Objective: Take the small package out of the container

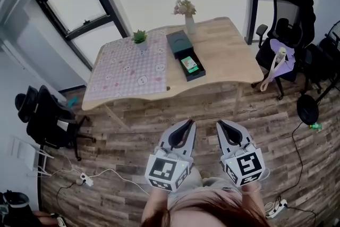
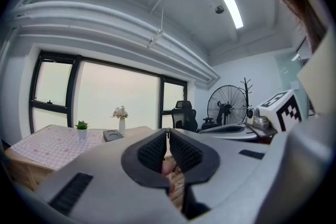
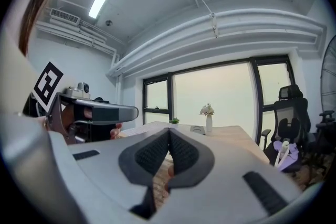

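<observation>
A dark container [image 1: 183, 46] lies on the wooden table [image 1: 228, 56], with its tray pulled out toward me. A small green package [image 1: 189, 65] rests in that tray. Both grippers hang over the wooden floor, well short of the table and pointing at it. My left gripper [image 1: 187, 125] is shut, its jaws meeting at the tip [image 2: 168, 131] with nothing between them. My right gripper [image 1: 222, 125] is likewise shut and empty [image 3: 168, 131]. The container shows small and far off in the left gripper view [image 2: 113, 135] and the right gripper view [image 3: 198, 129].
A vase of flowers [image 1: 187, 17] and a small potted plant [image 1: 140, 38] stand near the container; a checkered cloth [image 1: 130, 66] covers the table's left half. Office chairs stand at right [image 1: 281, 45] and left [image 1: 45, 119]. Cables and a power strip [image 1: 85, 179] lie on the floor.
</observation>
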Demonstrator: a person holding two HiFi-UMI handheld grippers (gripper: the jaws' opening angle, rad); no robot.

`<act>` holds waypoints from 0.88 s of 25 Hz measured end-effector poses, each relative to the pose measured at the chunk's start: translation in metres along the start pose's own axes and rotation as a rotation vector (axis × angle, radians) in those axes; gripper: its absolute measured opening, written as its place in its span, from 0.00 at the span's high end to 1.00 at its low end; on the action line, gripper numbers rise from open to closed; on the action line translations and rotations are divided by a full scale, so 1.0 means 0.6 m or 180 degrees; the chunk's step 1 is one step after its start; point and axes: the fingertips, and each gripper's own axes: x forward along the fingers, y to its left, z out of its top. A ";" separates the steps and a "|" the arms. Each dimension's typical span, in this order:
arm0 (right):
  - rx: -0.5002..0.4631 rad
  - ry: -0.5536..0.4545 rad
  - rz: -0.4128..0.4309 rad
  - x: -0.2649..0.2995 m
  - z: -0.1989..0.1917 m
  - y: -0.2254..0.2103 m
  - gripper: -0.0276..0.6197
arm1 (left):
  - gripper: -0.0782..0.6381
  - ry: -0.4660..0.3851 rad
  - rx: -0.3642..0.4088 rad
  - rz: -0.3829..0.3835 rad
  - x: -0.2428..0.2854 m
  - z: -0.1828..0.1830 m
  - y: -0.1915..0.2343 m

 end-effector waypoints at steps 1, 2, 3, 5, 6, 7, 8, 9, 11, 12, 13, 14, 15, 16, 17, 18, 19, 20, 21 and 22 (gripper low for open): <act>0.0004 -0.0006 0.0016 0.002 0.000 -0.003 0.96 | 0.86 0.0015 0.0005 0.0004 0.004 0.000 -0.001; 0.0004 -0.0013 0.0032 0.005 0.001 -0.005 0.96 | 0.86 0.0023 0.0008 0.0005 0.008 0.001 -0.001; 0.0002 -0.0020 0.0046 0.009 0.002 -0.007 0.96 | 0.86 0.0026 0.0009 0.0008 0.013 0.003 0.001; -0.0003 -0.0030 0.0074 0.019 0.004 -0.011 0.96 | 0.86 0.0020 0.0010 0.0023 0.023 0.008 0.008; -0.0004 -0.0033 0.0086 0.025 0.004 -0.014 0.96 | 0.86 0.0016 0.0012 0.0032 0.028 0.010 0.013; -0.0004 -0.0034 0.0094 0.031 0.004 -0.017 0.96 | 0.86 0.0013 0.0017 0.0037 0.034 0.012 0.017; -0.0005 -0.0036 0.0097 0.036 0.004 -0.021 0.96 | 0.86 0.0013 0.0025 0.0038 0.040 0.014 0.021; -0.0006 -0.0037 0.0095 0.042 0.005 -0.025 0.96 | 0.86 0.0014 0.0033 0.0033 0.047 0.016 0.024; -0.0008 -0.0038 0.0088 0.054 0.008 -0.033 0.96 | 0.86 0.0010 0.0042 0.0010 0.060 0.019 0.032; -0.0010 -0.0038 0.0084 0.061 0.010 -0.036 0.96 | 0.86 0.0003 0.0042 -0.0004 0.067 0.022 0.037; -0.0015 -0.0038 0.0082 0.068 0.013 -0.039 0.96 | 0.86 -0.0005 0.0040 -0.0017 0.073 0.025 0.042; -0.0023 -0.0035 0.0081 0.075 0.016 -0.041 0.96 | 0.86 -0.0013 0.0036 -0.0027 0.079 0.027 0.048; -0.0032 -0.0029 0.0081 0.082 0.018 -0.043 0.96 | 0.86 -0.0019 0.0033 -0.0033 0.085 0.030 0.053; -0.0041 -0.0021 0.0080 0.088 0.019 -0.047 0.96 | 0.86 -0.0021 0.0031 -0.0039 0.092 0.031 0.059; -0.0048 -0.0013 0.0078 0.095 0.020 -0.051 0.96 | 0.86 -0.0021 0.0028 -0.0046 0.099 0.033 0.064; -0.0052 -0.0006 0.0074 0.102 0.021 -0.055 0.96 | 0.86 -0.0017 0.0027 -0.0055 0.106 0.033 0.069; -0.0054 -0.0005 0.0070 0.110 0.020 -0.058 0.96 | 0.86 -0.0012 0.0026 -0.0065 0.113 0.034 0.074; -0.0057 -0.0006 0.0065 0.118 0.020 -0.062 0.96 | 0.86 -0.0008 0.0027 -0.0073 0.120 0.034 0.079; -0.0060 -0.0006 0.0059 0.126 0.021 -0.066 0.96 | 0.86 -0.0005 0.0030 -0.0079 0.126 0.034 0.085; -0.0065 -0.0003 0.0051 0.135 0.022 -0.069 0.96 | 0.86 -0.0006 0.0034 -0.0084 0.133 0.035 0.092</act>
